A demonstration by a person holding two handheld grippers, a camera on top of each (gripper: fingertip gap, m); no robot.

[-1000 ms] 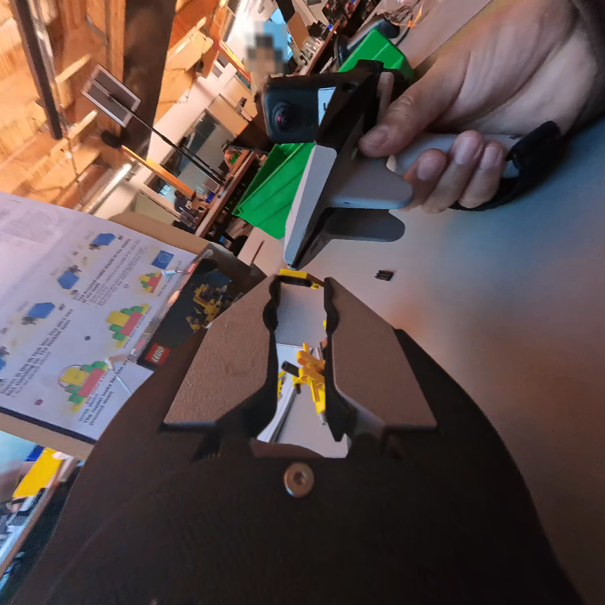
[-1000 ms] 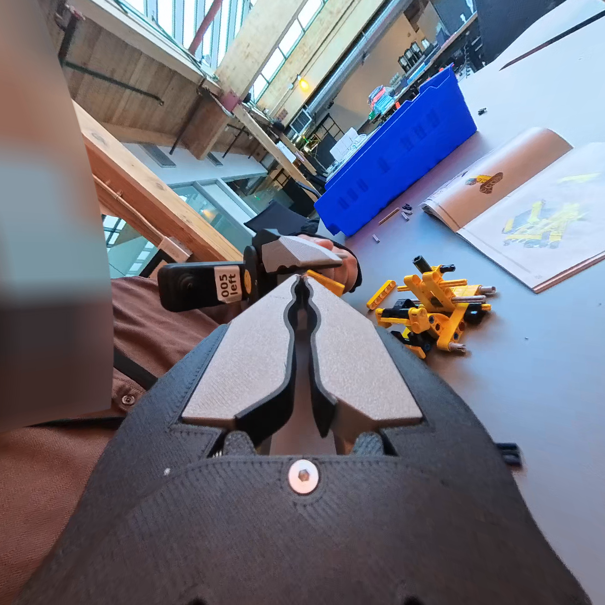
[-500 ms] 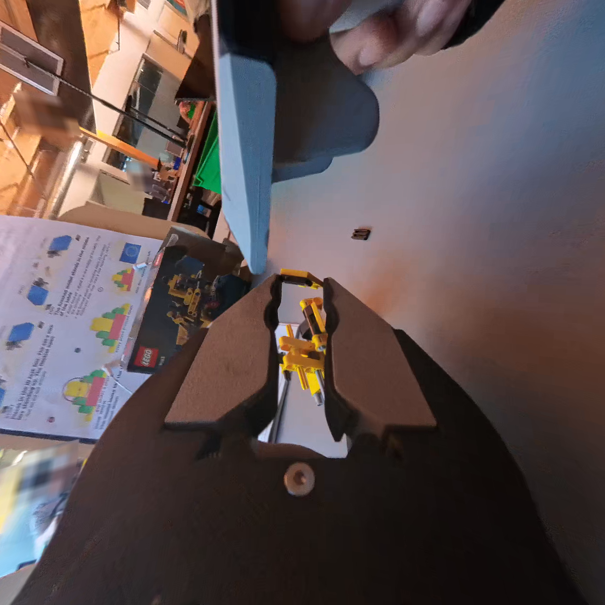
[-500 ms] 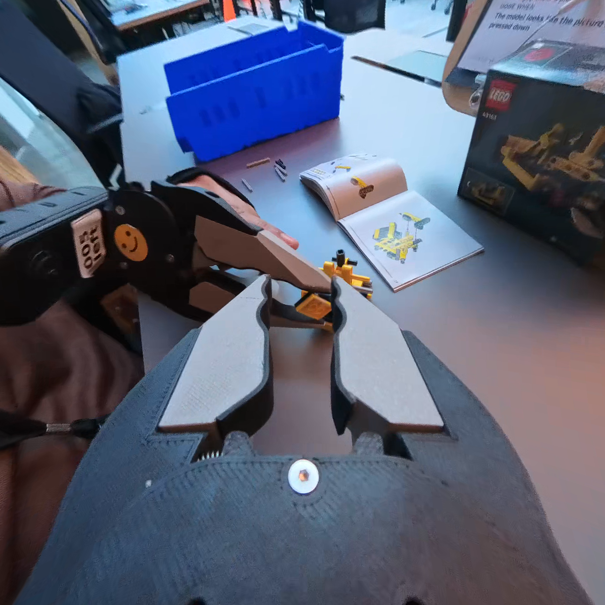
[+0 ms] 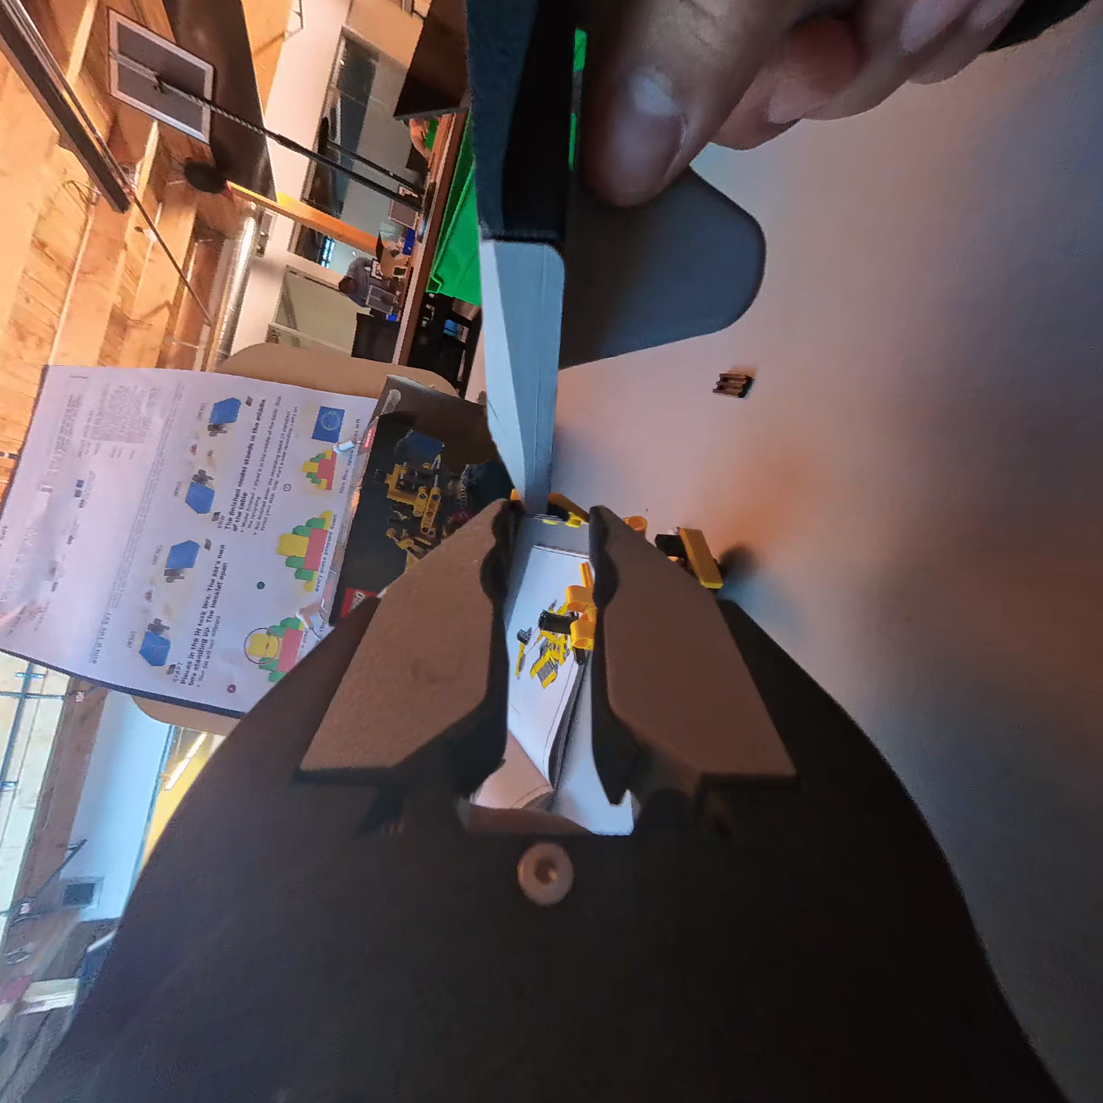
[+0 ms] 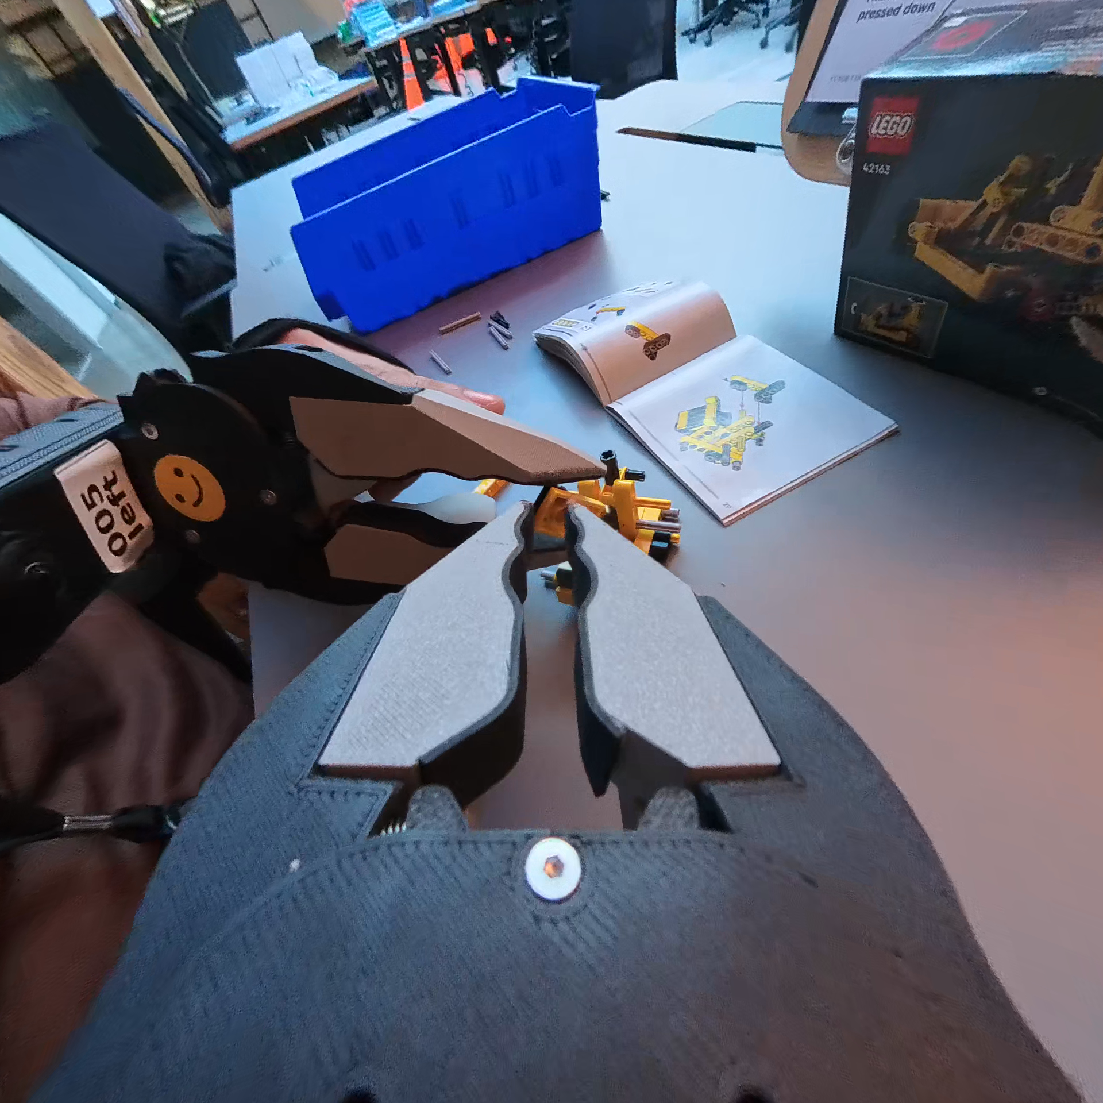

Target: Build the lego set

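yellow plastic model (image 6: 615, 507) looks light, rigid, likely to pop apart; best pinched on a beam. right gripper (image 6: 548, 518) fingers narrowly parted at its edge, left gripper (image 6: 525, 495) fingers spread around it.

— What sort of place is this?

— A shared workshop or lab in an industrial loft, I'd say. The right wrist view shows rows of tables (image 6: 298, 113) crowded with gear beyond the grey counter (image 6: 895, 597), office chairs (image 6: 621, 42), and orange cones (image 6: 418, 71).

— Anything on the counter pointing that way?

— A blue parts bin (image 6: 453, 209), the kind used for sorting stock. A green bin (image 5: 459, 227) shows in the left wrist view.

— And the building?

— Timber beams (image 5: 59, 179) and plank walls, a metal duct (image 5: 236, 280), glass partitions. A person (image 5: 364, 280) sits at a far desk.
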